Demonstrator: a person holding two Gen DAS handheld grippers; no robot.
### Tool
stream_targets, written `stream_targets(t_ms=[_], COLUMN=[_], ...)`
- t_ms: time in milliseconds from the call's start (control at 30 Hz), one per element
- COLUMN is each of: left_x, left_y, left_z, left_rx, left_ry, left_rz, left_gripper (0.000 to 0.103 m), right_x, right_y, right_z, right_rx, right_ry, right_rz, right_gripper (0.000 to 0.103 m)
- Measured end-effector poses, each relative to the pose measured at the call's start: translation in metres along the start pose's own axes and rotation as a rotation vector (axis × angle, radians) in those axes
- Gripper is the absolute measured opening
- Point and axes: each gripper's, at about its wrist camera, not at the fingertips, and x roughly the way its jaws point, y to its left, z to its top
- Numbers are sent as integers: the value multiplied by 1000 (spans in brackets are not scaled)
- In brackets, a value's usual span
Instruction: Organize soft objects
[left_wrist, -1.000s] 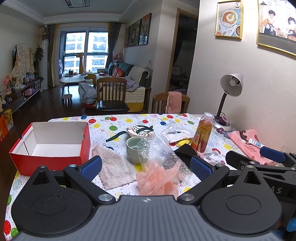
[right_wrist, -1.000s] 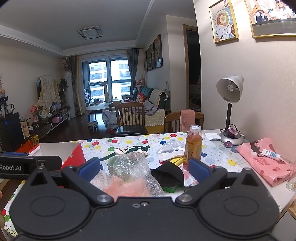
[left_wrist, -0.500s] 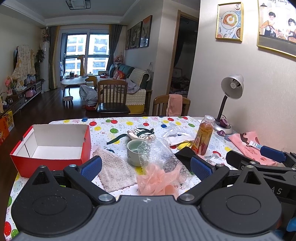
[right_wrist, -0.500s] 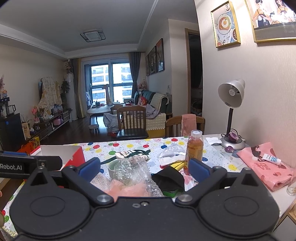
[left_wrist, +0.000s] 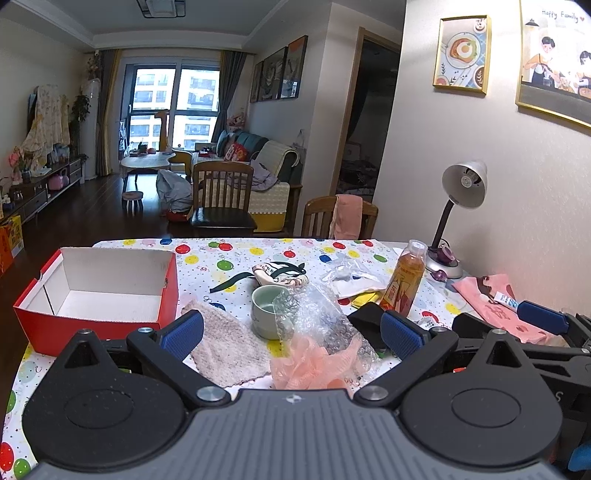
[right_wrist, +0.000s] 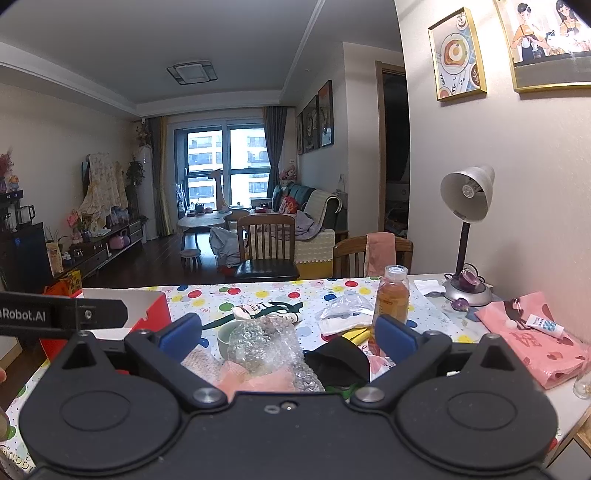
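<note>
Hovering above the near edge of the counter (left_wrist: 236, 254), the left hand-held gripper (left_wrist: 291, 332) has its blue pads spread wide and holds nothing. The right hand-held gripper (right_wrist: 286, 334) is likewise spread and empty.

Landmark: green cup (left_wrist: 266, 310), upright, mid-counter. Nothing can be made out inside it.
- Left of the cup: red box (left_wrist: 99, 295), open top, white interior, empty.
- Between box and cup, nearer the camera: beige fuzzy cloth (left_wrist: 227, 341), lying flat on the counter.
- Touching the cup on its right: crumpled bubble wrap (left_wrist: 317, 317).
- In front of the cup, against the bubble wrap: pink mesh puff (left_wrist: 314, 365).
- Right of the cup, past the bubble wrap: black cloth item (right_wrist: 338, 360), then an amber bottle (left_wrist: 404, 280), upright, capped, about full.
- Behind the cup: printed pouch (left_wrist: 280, 275) with a dark strap.
- Far right of the cup, by the wall: desk lamp (left_wrist: 461, 195) and pink cloth (right_wrist: 532, 343) with a small tube (right_wrist: 543, 325) lying on it.
</note>
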Motion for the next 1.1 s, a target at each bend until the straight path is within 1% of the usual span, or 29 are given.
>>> stream_targets(t_ms=[267, 367, 533, 633, 733, 800, 867, 967, 1100], left_x=[20, 34, 61, 77, 95, 107, 118, 140, 171], left_y=[19, 26, 37, 41, 45, 48, 52, 57, 64], left_z=[4, 5, 1, -3, -7, -10, -13, -15, -8], left_rx=[-10, -9, 2, 21, 36, 51, 56, 75, 110], left_ry=[17, 44, 104, 130, 165, 184, 203, 232, 234], left_rz=[-5, -19, -57, -84, -110, -104, -92, -70, -47], left_gripper=[103, 103, 103, 103, 103, 103, 103, 103, 103], right_x=[19, 30, 48, 60, 72, 79, 87, 96, 107], right_y=[8, 7, 8, 8, 4, 0, -2, 2, 9], right_z=[-5, -7, -14, -17, -21, -24, -28, -33, -39], right_rx=[-2, 10, 18, 18, 29, 47, 59, 39, 15], right_ry=[29, 55, 122, 159, 193, 222, 247, 281, 322], right_rz=[9, 29, 52, 32, 6, -7, 1, 25, 59], right_gripper=[100, 100, 100, 99, 96, 93, 90, 90, 90])
